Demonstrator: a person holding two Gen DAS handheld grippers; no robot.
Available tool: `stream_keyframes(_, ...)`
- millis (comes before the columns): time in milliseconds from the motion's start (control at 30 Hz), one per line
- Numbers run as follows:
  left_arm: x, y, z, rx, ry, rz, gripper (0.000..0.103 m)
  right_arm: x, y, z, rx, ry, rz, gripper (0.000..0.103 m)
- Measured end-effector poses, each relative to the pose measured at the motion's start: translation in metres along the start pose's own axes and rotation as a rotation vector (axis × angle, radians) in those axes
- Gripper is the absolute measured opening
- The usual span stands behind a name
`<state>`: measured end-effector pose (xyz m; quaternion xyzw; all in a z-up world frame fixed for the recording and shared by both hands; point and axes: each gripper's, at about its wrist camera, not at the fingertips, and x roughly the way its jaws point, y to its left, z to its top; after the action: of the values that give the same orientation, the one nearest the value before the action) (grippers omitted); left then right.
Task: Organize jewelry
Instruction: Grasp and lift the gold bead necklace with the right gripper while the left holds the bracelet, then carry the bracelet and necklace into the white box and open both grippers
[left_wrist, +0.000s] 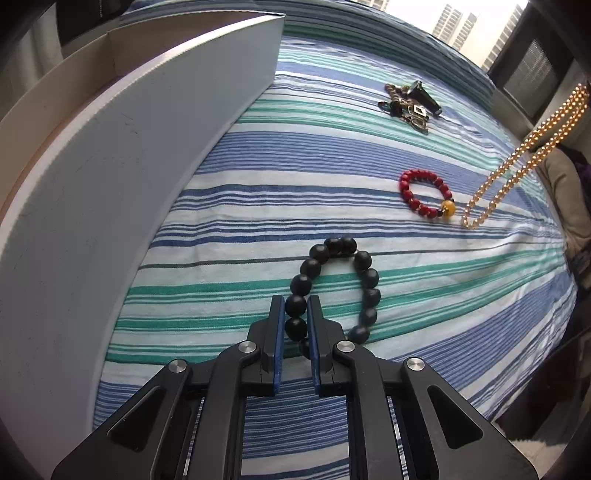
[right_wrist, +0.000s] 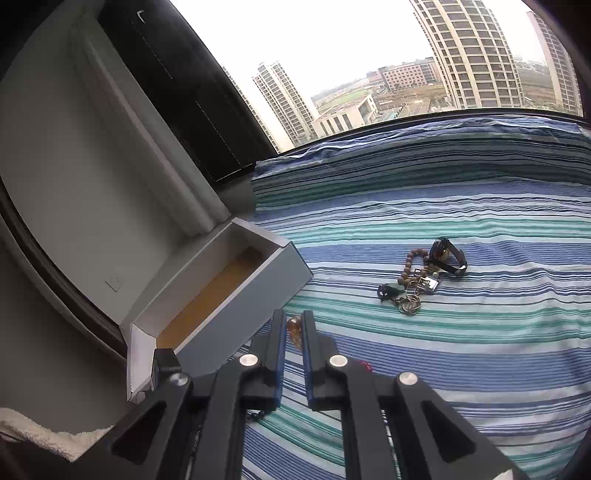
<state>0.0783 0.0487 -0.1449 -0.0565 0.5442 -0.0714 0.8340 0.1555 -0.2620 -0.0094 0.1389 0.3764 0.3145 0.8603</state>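
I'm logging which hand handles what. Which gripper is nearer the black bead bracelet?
Left. The left gripper is shut on the black bead bracelet lying on the striped bedsheet. The right gripper holds an amber bead strand; the bracelet isn't in its view.

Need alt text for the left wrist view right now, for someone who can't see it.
The left tool is closed on a black bead bracelet lying on a striped bedspread. A white box stands to the left; farther away lie a red bead bracelet and a hanging gold bead necklace.

Matt black beads, striped cloth
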Motion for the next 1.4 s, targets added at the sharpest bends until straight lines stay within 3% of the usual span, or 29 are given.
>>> stream_keyframes(233,0.0,0.001,0.0,-0.011,-0.002,-0.013,0.01,-0.02,-0.032,-0.053,0.117,0.07,-0.118,0.008)
stream_keyframes(400,-0.014,0.0,0.003,-0.029,-0.021,-0.05,0.01,-0.037,-0.04,-0.063,0.161,0.045,-0.114,0.008)
stream_keyframes(800,-0.097,-0.008,0.017,-0.027,-0.113,-0.097,0.01,-0.055,0.047,-0.007,-0.049,-0.072,0.011,0.008)
stream_keyframes(1033,-0.162,0.018,0.028,-0.082,-0.207,-0.114,0.01,-0.036,0.11,0.025,-0.177,-0.081,0.127,0.008)
stream_keyframes(1233,-0.215,0.068,0.05,-0.163,-0.321,-0.001,0.01,0.003,0.164,0.061,-0.252,-0.094,0.235,0.008)
stream_keyframes(1400,-0.211,0.117,0.074,-0.23,-0.335,0.1,0.01,0.054,0.201,0.089,-0.266,-0.07,0.3,0.008)
